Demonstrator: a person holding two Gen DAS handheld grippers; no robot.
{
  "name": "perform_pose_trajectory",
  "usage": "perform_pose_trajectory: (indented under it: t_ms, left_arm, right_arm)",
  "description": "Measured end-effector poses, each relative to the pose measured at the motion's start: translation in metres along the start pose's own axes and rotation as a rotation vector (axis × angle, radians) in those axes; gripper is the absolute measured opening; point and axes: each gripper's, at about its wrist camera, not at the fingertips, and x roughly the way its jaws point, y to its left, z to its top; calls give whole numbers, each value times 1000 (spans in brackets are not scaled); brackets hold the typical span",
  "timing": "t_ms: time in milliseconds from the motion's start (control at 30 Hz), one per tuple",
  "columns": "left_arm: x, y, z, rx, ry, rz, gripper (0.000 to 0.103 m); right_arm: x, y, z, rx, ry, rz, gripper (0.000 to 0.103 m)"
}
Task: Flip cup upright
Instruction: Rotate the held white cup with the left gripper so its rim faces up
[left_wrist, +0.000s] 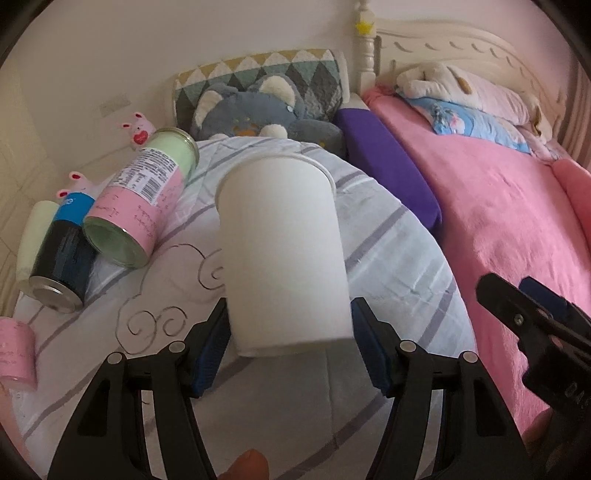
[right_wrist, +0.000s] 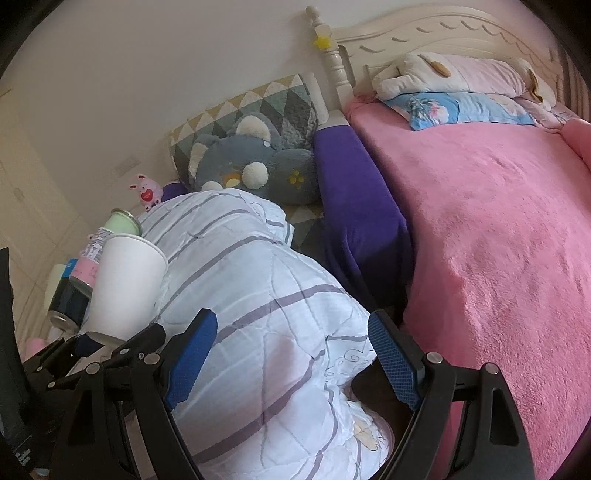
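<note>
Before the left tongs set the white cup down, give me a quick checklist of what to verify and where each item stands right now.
1. Left tongs closed on the white cup near its base: ok.
2. Cup rim up, base down: ok, only slightly tilted.
3. Cup lifted off the striped quilt: ok.
4. Landing spot flat: not ok, the quilt is puffy and sloped.
5. Clearance from the pink and green can and dark can at the cup's left: cannot tell.
6. Right tongs open, empty and away from the cup: ok.
</note>
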Motion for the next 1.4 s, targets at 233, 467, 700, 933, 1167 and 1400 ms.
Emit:
perform_pose_trajectory:
  t_ms: [233, 467, 700, 933, 1167, 1400]
  left_arm:
    - [3, 6, 30, -34, 71, -51, 81]
    - [23, 22, 53, -194, 151, -95, 75]
    - [24, 36, 59, -268, 131, -63, 66]
    - [-26, 34, 41, -209, -119, -51, 67]
    - [-32, 27, 6, -198, -154, -33, 67]
    - [-52, 23, -2, -167, -223, -19, 68]
  right_arm:
    - [-8, -1, 3, 6, -11, -15, 85]
    - [-9, 3, 14, -2, -14, -22, 85]
    - [-7, 9, 26, -28, -13, -22, 85]
    - [-6, 17, 31, -54, -16, 6, 85]
    - [-13, 16, 23, -51, -15, 20, 85]
    - [-24, 16, 14, -53, -17, 21, 85]
